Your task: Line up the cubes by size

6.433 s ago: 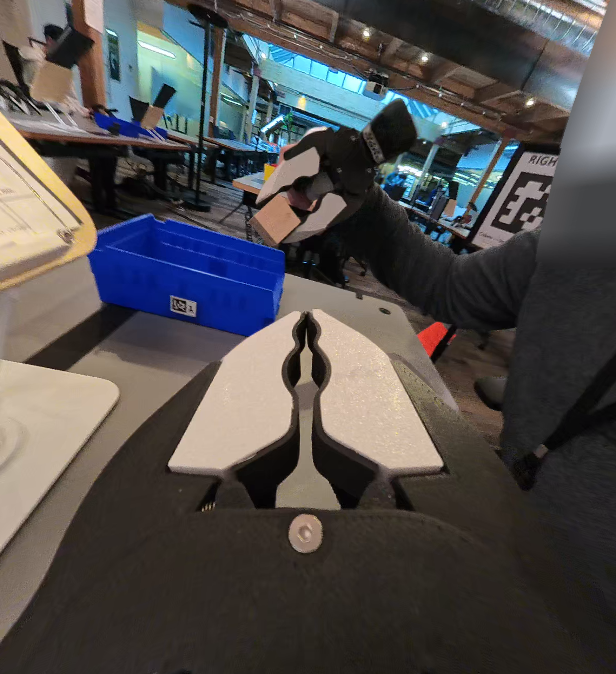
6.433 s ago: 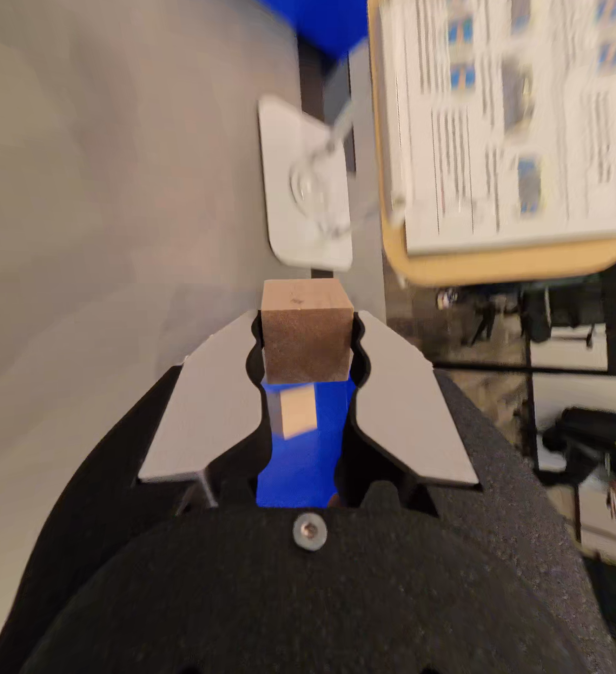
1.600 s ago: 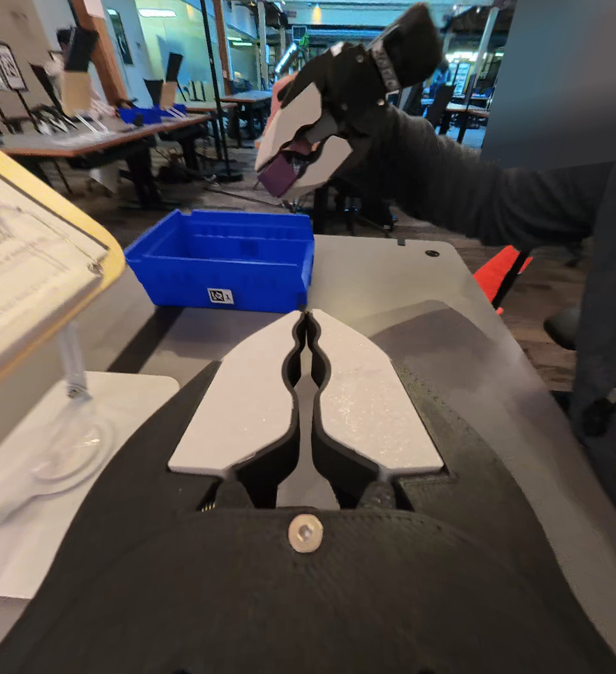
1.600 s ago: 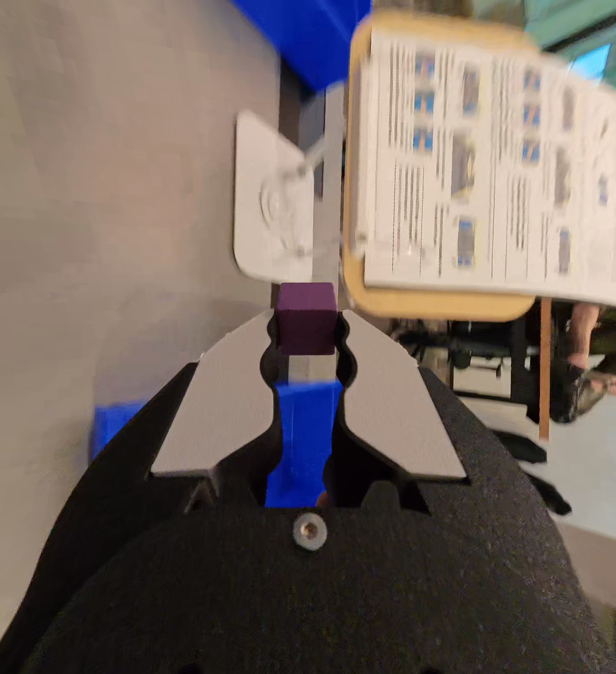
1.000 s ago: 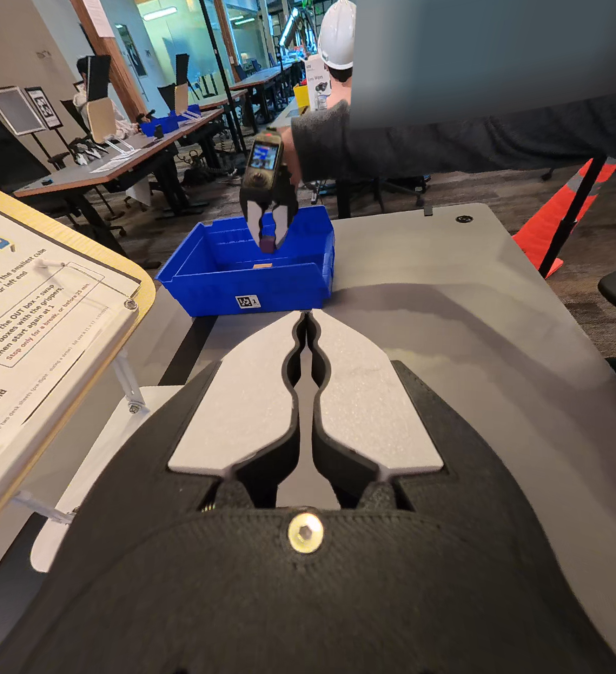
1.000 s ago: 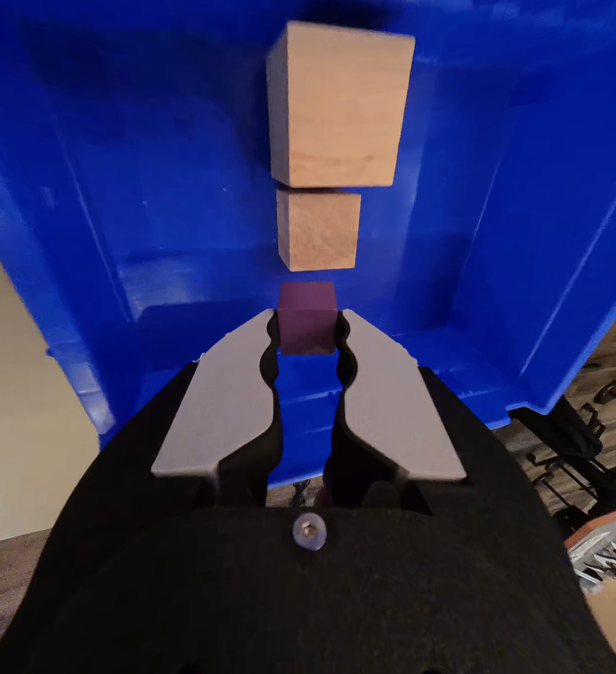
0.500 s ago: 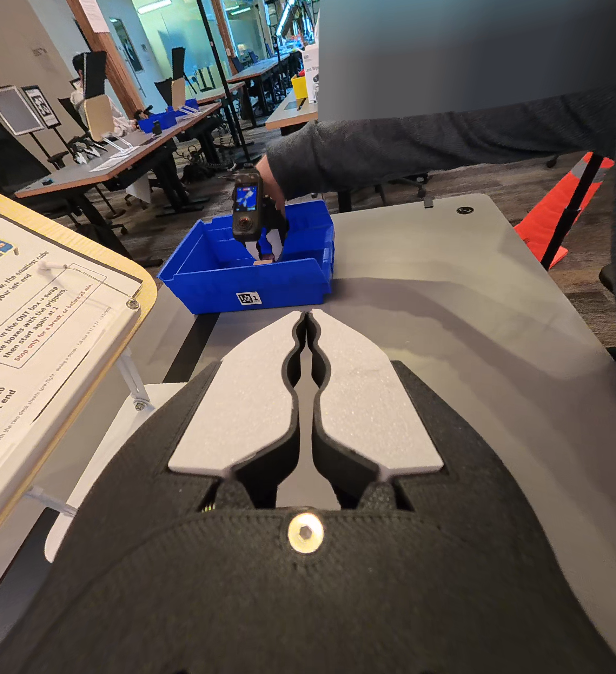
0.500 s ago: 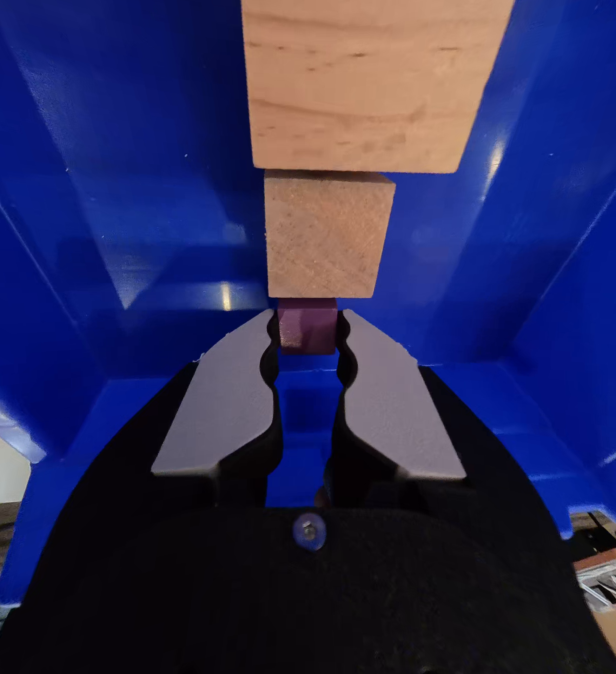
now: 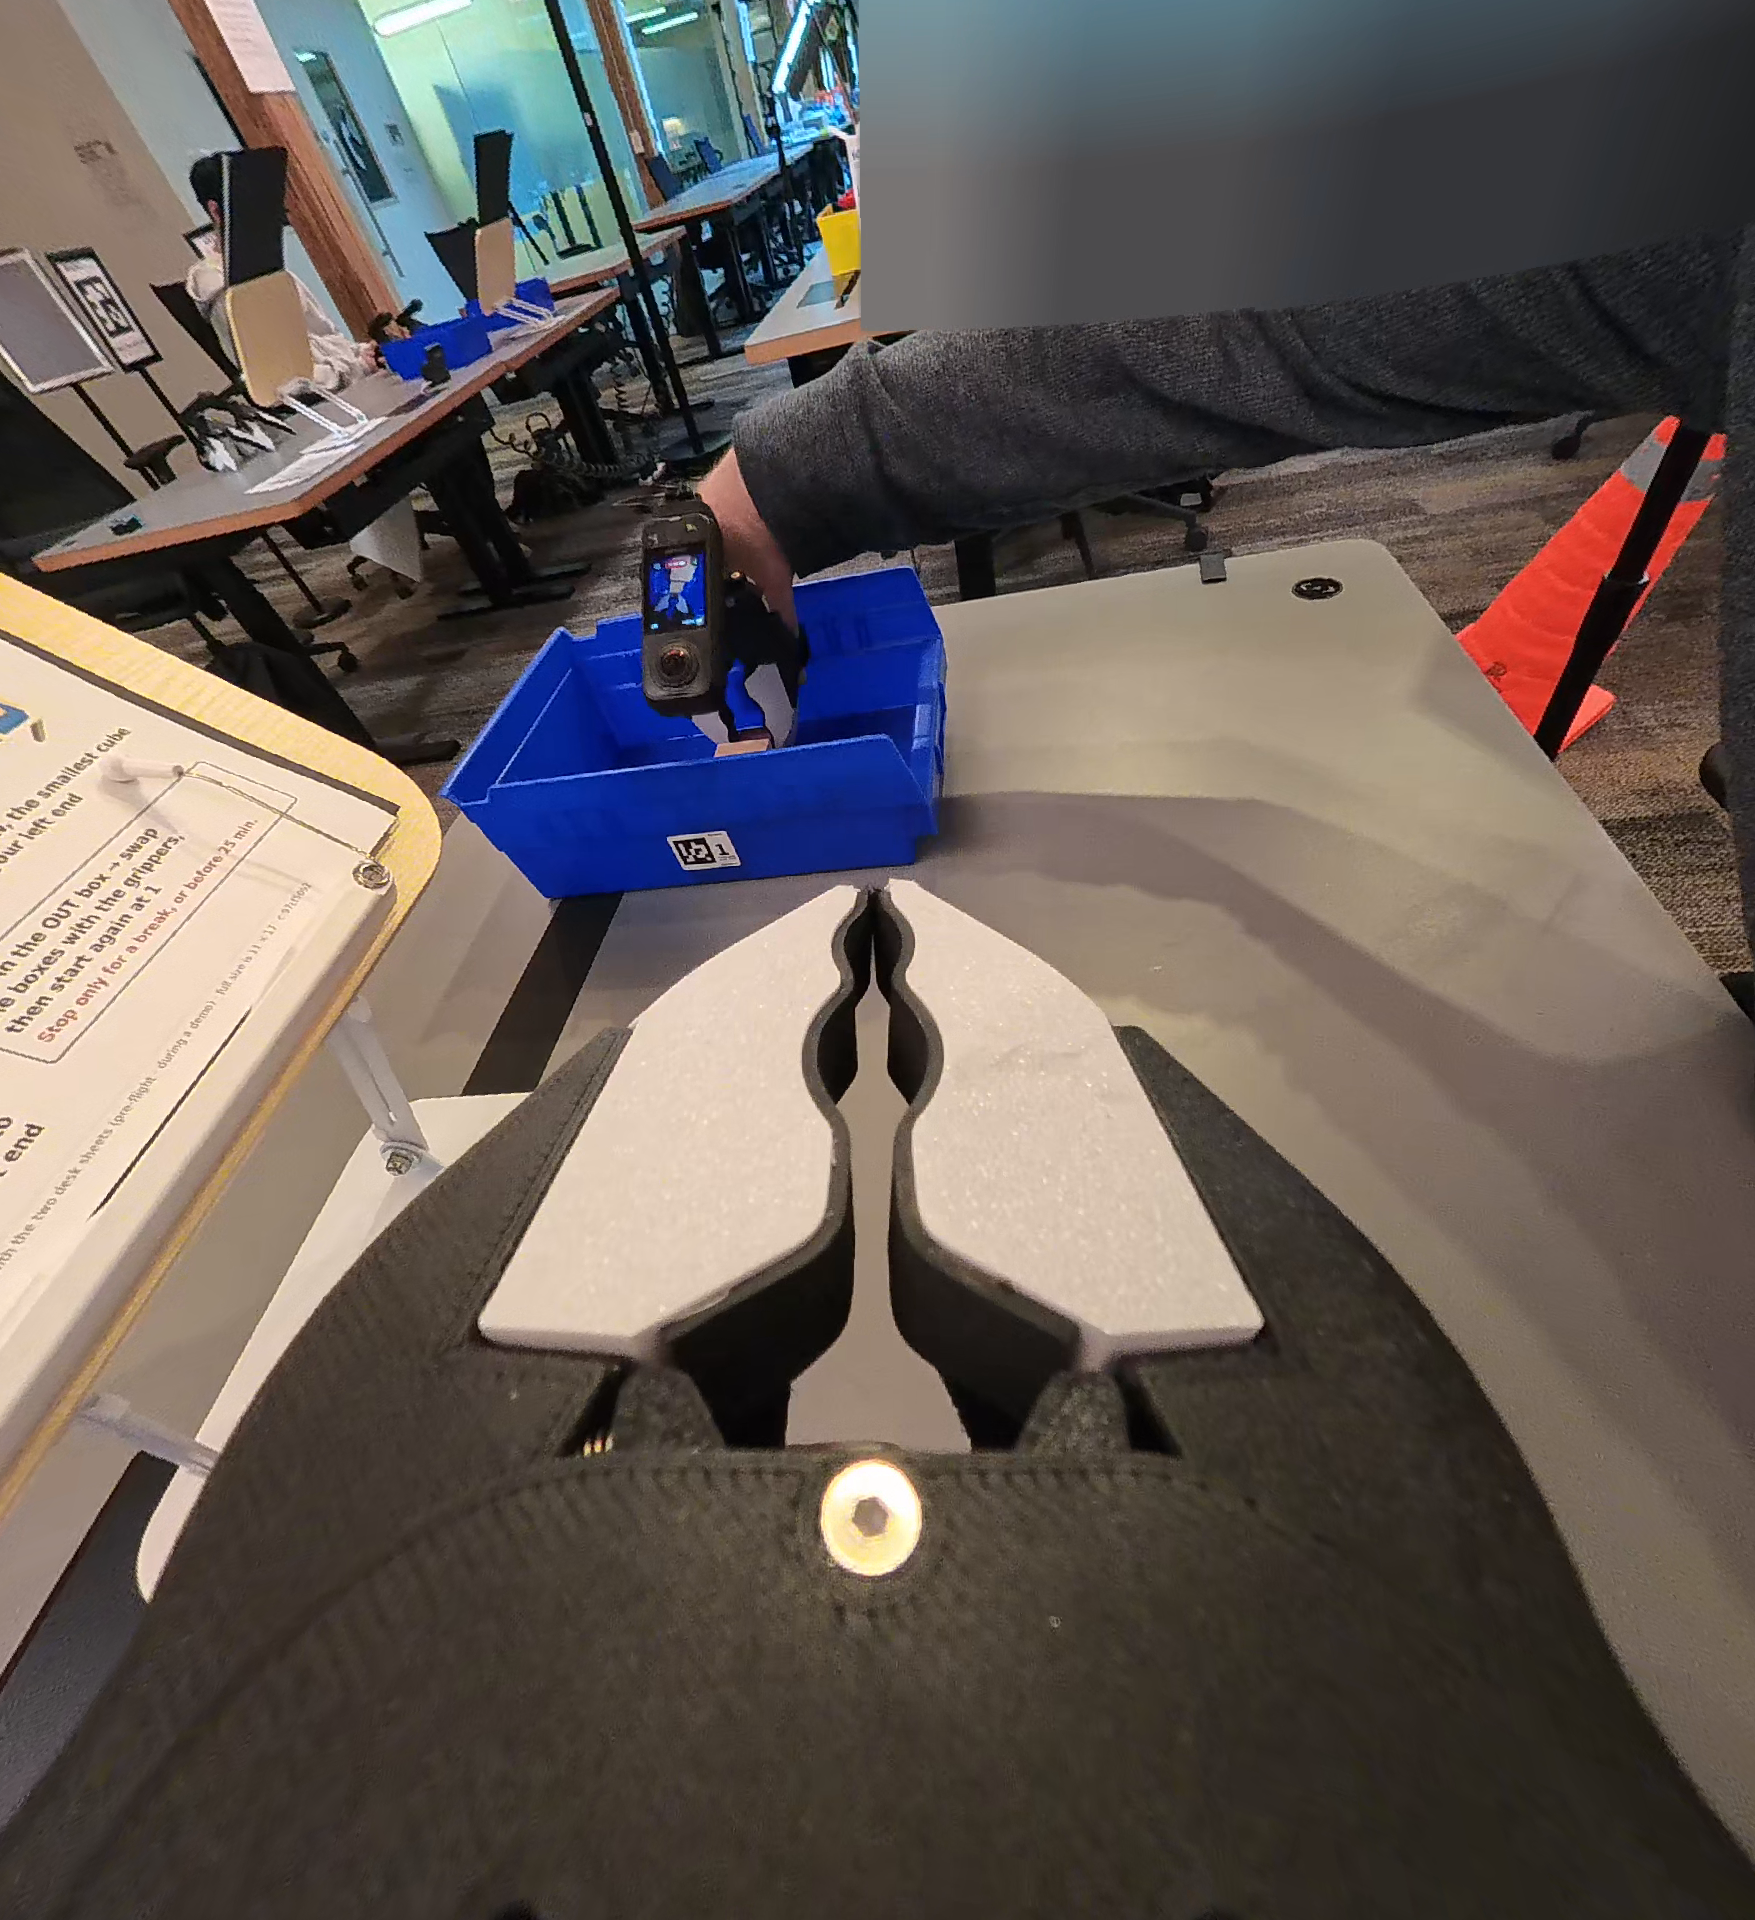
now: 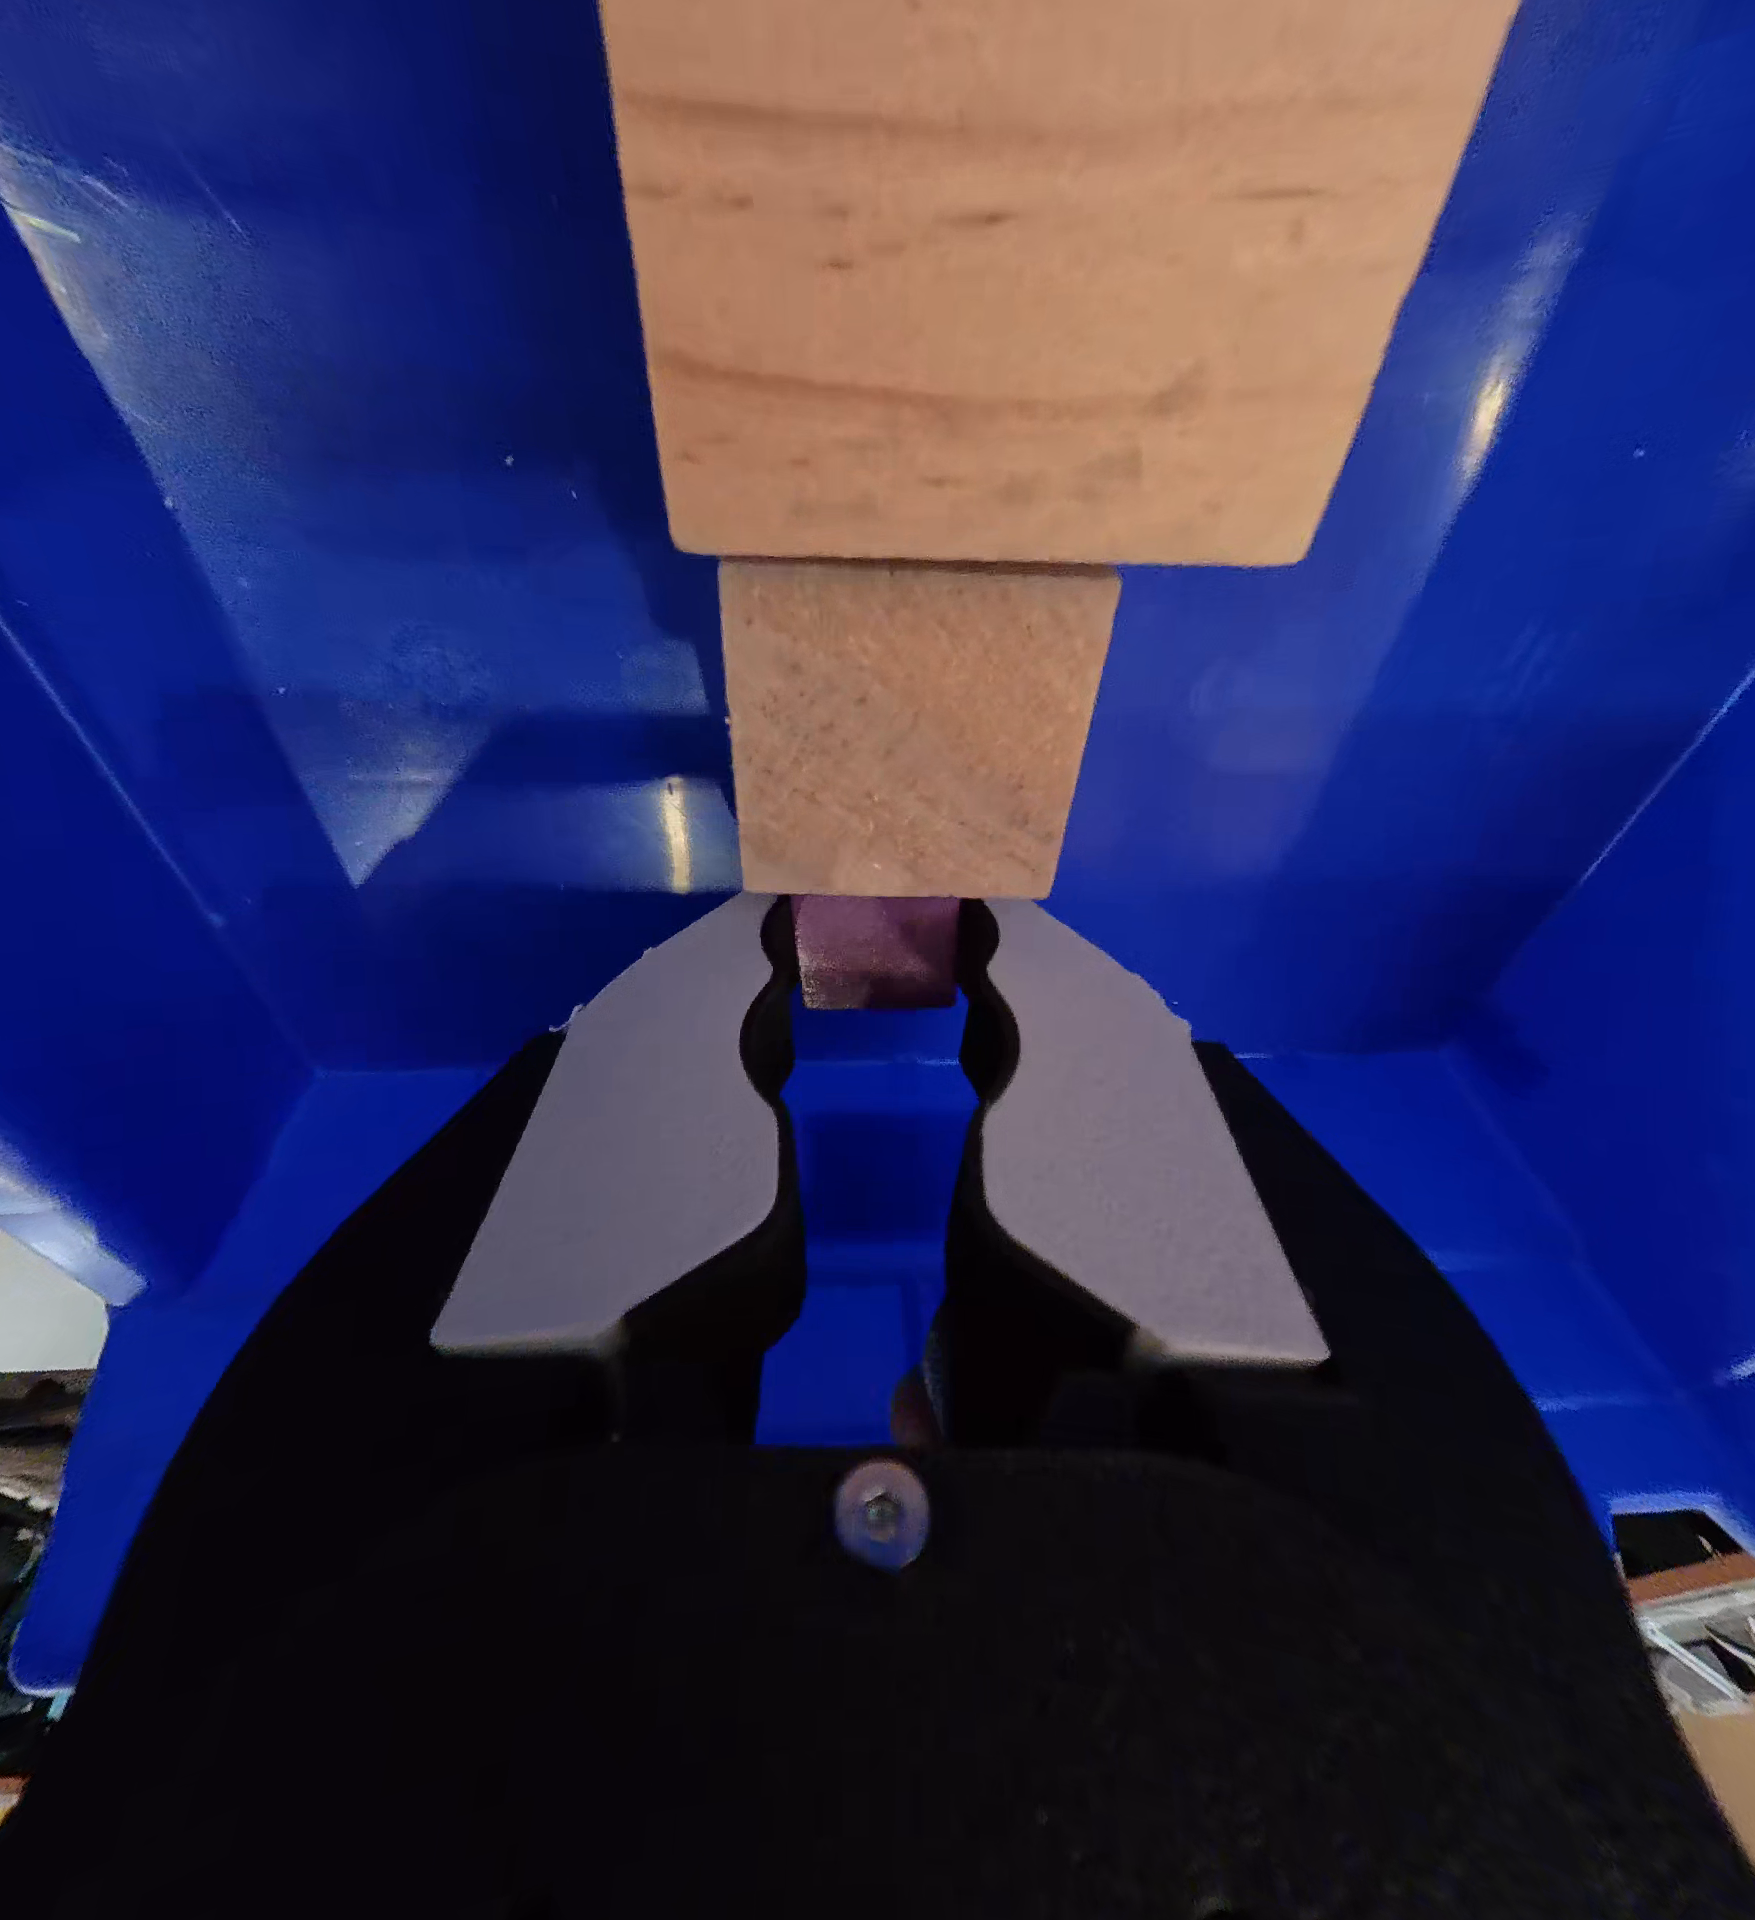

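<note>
Right claw point(image 10: 875, 951): reaches down into the blue bin point(image 10: 229, 623), its two pads pressed on the sides of a small purple cube point(image 10: 873, 961).
Purple cube: pinched at the very tips, low in the bin, its far edge right up against the medium wooden cube point(image 10: 899, 727); whether it rests on the bin floor I cannot tell.
Medium wooden cube: sits on the bin floor between the purple cube and the large wooden cube point(image 10: 987, 281), touching or nearly touching both.
Large wooden cube: farthest from the right claw, pale with visible grain, in one straight row with the other two.
Row: runs large, medium, small toward the right claw.
Left claw point(image 9: 874, 902): held over the grey table point(image 9: 1320, 883), well apart from the bin, fingers pressed together with nothing between them.
Blue bin: stands on the far part of the table, a small square tag on its near wall.
Sleeve point(image 9: 1112, 416): a dark grey arm stretches across from the right to the bin.
Instruction board point(image 9: 125, 935): a printed sheet on a wooden stand at the left edge of the table.
</note>
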Demonstrator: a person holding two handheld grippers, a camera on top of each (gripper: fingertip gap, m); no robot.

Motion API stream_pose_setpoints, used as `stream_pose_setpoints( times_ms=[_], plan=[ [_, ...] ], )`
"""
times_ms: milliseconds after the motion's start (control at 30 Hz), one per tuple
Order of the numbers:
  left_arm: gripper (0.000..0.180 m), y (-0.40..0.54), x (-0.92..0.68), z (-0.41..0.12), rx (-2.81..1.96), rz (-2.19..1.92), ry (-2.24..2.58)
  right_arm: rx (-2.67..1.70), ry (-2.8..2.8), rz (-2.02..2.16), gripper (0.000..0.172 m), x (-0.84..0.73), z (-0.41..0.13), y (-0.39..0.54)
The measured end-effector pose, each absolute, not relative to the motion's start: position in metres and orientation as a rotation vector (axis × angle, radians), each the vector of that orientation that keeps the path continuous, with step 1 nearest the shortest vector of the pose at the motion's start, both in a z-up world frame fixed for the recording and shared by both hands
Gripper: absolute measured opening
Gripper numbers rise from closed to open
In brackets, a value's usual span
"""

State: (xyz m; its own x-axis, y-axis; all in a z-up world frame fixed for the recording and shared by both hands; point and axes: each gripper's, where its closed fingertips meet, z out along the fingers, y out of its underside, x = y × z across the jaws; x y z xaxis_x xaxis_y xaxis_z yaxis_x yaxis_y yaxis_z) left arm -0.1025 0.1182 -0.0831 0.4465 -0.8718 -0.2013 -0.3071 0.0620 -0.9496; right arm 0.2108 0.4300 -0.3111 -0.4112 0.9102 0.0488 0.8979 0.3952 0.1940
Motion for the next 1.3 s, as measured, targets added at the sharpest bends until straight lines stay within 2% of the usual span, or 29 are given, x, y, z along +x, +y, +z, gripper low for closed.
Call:
stream_pose_setpoints(
  times_ms=[367,467,767,867,967,1167,1300],
  plan=[
    [0.0,0.117,-0.101,-0.083,-1.498,-0.59,1.1,1.665,2.525,0.309,0.03,0.212,-0.314,0.431],
    [0.0,0.116,-0.101,-0.083,-1.496,-0.589,1.106,1.672,2.483,0.328,0.038,0.215,-0.316,0.432],
    [0.0,0.116,-0.115,-0.075,-1.495,-0.538,1.08,1.74,2.501,0.363,0.045,0.212,-0.293,0.437],
    [0.023,0.116,-0.145,-0.061,-1.516,-0.397,1.019,1.841,2.555,0.39,0.046,0.208,-0.26,0.438],
    [0.03,0.121,-0.197,-0.052,-1.605,-0.147,0.906,1.924,2.637,0.437,0.045,0.207,-0.221,0.431],
    [0.045,0.135,-0.326,-0.1,-2.035,0.357,1.033,1.924,2.857,0.521,0.042,0.192,-0.167,0.381],
    [0.048,0.145,-0.397,-0.153,-2.339,0.24,1.008,1.902,2.983,0.491,0.04,0.173,-0.149,0.342]
  ],
)
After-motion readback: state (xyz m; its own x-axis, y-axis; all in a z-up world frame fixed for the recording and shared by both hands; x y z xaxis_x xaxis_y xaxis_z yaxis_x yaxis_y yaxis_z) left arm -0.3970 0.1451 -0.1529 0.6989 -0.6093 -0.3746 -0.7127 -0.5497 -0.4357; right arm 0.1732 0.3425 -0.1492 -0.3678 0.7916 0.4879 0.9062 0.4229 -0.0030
